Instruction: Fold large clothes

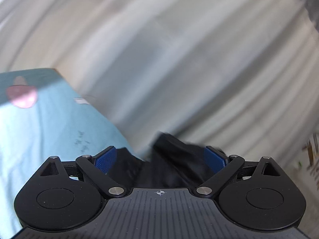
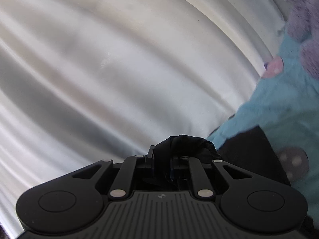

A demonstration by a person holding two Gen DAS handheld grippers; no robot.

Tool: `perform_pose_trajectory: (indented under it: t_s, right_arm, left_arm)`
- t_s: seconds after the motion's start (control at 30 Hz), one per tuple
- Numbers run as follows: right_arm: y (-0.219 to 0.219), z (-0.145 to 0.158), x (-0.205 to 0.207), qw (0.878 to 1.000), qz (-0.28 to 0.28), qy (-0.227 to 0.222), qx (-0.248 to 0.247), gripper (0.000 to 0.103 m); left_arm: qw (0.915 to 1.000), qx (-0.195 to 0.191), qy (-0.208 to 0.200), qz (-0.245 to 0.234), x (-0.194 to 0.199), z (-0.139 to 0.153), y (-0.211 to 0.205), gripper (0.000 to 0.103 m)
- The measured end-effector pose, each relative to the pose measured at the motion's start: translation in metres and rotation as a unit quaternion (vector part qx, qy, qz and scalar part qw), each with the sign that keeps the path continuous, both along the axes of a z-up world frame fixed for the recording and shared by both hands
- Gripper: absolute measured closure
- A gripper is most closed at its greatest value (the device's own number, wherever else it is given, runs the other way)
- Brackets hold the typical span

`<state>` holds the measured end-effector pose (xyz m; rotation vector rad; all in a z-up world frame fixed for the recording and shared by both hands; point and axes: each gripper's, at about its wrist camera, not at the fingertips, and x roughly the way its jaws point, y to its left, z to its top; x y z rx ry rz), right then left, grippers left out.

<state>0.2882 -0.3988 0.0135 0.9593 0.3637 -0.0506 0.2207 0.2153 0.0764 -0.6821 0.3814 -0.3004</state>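
Observation:
A black garment (image 1: 169,159) lies between the blue pads of my left gripper (image 1: 161,155), whose jaws stand wide apart around the cloth. My right gripper (image 2: 161,155) has its jaws closed on a bunched fold of the same black garment (image 2: 185,143), and more of that cloth (image 2: 251,151) hangs to the right. Both views are motion-blurred.
A light blue sheet with pink and grey spots (image 1: 39,123) covers the surface at the left; it also shows at the right in the right wrist view (image 2: 289,103). A grey-purple plush thing (image 2: 303,20) sits at the top right. Pale blurred curtain or wall (image 1: 159,59) fills the background.

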Motion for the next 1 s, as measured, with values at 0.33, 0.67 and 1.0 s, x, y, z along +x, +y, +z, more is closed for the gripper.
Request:
perform_pose_trajectory:
  t_s: [0.33,0.67,1.0]
  right_arm:
    - [0.012,-0.042,0.097,0.984,-0.040,0.111,-0.137,0.088]
    - [0.025,0.044,0.041,0.957,-0.116,-0.019,-0.264,0.007]
    - [0.137,-0.023,0.148,0.903,0.146,0.043,-0.401,0.061]
  left_arm:
    - [0.9921,0.094,0.042,-0.070,0.133,-0.051,-0.151,0.011]
    - [0.9732,0.230,-0.005,-0.010,0.195,-0.046,-0.240,0.007]
    - [0.9475,0.310,0.033,0.071,0.245,-0.074,-0.259,0.007]
